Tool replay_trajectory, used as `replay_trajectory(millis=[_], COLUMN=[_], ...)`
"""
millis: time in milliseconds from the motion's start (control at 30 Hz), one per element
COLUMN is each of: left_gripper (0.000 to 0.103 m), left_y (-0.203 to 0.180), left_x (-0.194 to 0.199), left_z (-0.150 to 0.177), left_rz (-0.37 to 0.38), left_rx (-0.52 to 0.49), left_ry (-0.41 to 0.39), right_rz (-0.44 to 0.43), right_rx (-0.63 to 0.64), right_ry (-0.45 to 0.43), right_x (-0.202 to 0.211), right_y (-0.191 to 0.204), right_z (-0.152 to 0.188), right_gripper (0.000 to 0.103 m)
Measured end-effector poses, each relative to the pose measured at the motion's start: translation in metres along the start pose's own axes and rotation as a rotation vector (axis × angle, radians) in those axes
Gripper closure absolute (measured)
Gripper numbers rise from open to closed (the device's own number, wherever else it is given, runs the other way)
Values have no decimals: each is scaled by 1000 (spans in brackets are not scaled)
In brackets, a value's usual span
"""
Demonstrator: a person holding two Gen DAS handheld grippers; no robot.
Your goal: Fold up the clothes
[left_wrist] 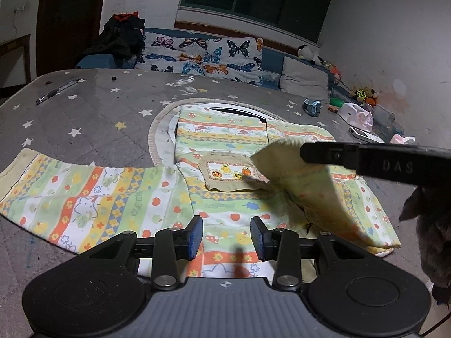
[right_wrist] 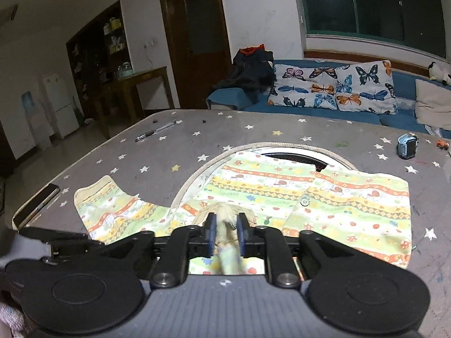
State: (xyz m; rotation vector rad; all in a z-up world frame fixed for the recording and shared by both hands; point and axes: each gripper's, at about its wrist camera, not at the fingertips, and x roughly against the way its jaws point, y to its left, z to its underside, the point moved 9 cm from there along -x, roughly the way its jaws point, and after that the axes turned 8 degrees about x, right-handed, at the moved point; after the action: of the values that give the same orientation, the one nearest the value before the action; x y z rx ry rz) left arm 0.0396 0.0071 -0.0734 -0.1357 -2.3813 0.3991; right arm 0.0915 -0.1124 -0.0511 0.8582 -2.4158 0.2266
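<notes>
A child's striped shirt [left_wrist: 220, 197] with green, orange and yellow bands lies flat on the grey star-print table [left_wrist: 98, 112]. Its left sleeve [left_wrist: 70, 197] is spread out to the left. It has a beige chest pocket [left_wrist: 228, 173]. My left gripper [left_wrist: 227, 236] is open and empty, low over the shirt's lower middle. My right gripper [right_wrist: 227, 231] is shut on the shirt's right sleeve cuff [right_wrist: 227, 221] and holds it lifted over the shirt body [right_wrist: 338, 197]. In the left wrist view the lifted sleeve [left_wrist: 304, 177] hangs from the right gripper's finger [left_wrist: 324, 153].
A round white and beige inset [left_wrist: 160, 135] lies under the shirt's top. A pen [left_wrist: 56, 91] lies far left, a phone [right_wrist: 36, 207] at the left edge, a blue watch [right_wrist: 407, 145] far right. A sofa with butterfly cushions [left_wrist: 203, 56] stands behind the table.
</notes>
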Motion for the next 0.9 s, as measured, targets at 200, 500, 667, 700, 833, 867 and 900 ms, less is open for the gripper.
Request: replay_trajectory(millis=[200,500,667,700,833,867,900], left_gripper=[63,65,69,69,71,71,71], left_y=[-9,-37,-44,-43,-41,-42,-43], left_x=[0,-17,-28,-30,-32,-32,-32], left_z=[-7,-4,0,1,-1,-2,-3], left_rz=[12,47,36,28,18,18,20], left_rx=[-16,-76,-108,-111,-107,-106,-106], left_ry=[-10,20,38,43,49,45,43], right_rz=[54,198,214,218,225,228,229], right_rx=[8,-56,-96,-94,-81,-75,-72], right_ry=[-3,114,168,171,154,142,130], right_x=[32,58,61,61,67,67,65], right_y=[-27,-90,-103,-105,-109,-110,-111], right_z=[9,80,113,115,108,102,96], right_gripper=[64,65,70,70,70,70,70])
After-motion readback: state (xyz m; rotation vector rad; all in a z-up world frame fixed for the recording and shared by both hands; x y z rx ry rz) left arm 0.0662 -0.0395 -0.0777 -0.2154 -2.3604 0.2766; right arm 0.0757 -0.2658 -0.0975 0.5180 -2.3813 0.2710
